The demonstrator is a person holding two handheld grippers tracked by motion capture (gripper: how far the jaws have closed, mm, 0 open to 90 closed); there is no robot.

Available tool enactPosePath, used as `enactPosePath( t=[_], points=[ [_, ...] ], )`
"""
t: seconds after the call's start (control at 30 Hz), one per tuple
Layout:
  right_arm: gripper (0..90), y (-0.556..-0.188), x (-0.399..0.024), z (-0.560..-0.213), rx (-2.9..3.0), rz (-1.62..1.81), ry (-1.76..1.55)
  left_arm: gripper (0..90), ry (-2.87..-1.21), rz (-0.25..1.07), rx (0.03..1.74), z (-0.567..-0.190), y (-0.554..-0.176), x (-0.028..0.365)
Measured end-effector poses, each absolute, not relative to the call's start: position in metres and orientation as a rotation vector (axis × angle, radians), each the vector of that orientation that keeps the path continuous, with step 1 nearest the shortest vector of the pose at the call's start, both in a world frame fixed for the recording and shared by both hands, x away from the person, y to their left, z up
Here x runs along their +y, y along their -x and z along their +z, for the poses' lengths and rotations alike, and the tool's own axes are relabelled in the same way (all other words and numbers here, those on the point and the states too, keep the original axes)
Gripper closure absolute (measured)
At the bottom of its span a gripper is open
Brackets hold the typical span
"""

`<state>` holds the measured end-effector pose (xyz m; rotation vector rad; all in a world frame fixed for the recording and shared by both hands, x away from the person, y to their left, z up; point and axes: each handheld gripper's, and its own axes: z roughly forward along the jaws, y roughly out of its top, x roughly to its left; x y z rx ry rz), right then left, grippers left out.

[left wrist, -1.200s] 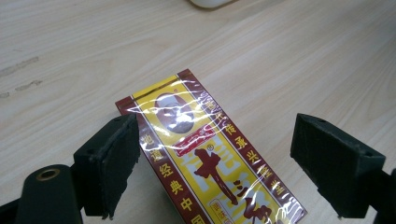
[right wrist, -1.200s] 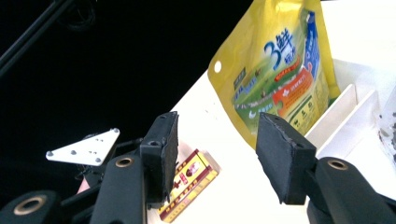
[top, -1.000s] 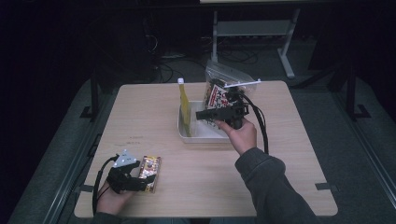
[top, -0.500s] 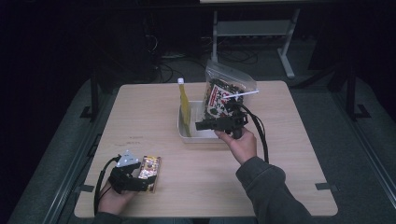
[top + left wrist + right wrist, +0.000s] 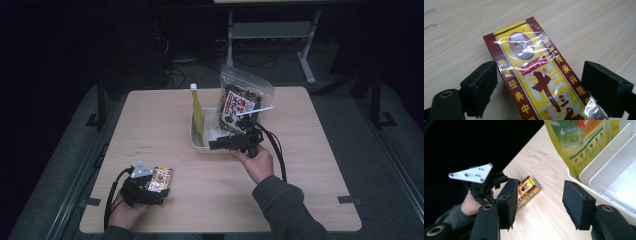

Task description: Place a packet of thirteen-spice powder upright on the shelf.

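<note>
The left gripper (image 5: pixel 159 181) rests at the near left of the table (image 5: pixel 165 115), jaws released. The red-and-yellow packet (image 5: pixel 541 77) lies flat on the wood between them; the left pad sits just at its edge, the right pad stands apart. Its long axis runs along the jaws, portrait end pointing away from the gripper. Farther off, the right gripper (image 5: pixel 216 145) hovers beside the white tray (image 5: pixel 196 142), jaws apart and gripping nothing.

Packet's (image 5: pixel 544 82) lower end cut off
</note>
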<state>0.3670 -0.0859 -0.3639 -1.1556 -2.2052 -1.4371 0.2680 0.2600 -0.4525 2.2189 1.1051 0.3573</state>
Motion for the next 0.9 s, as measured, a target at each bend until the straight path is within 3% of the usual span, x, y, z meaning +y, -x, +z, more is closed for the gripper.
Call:
enactPosePath(
  t=[0.27, 0.9],
  points=[
    [45.3, -0.362, -0.077, -0.377, -2.242, -1.373, 1.131, 31.2, -2.289, 0.324, 1.075, -0.451, -0.27, 0.254],
    [45.8, -0.368, -0.051, -0.402, -2.216, -1.205, 1.058, 32.3, -2.228, 0.381, 0.899, -0.427, -0.266, 0.228]
  ],
)
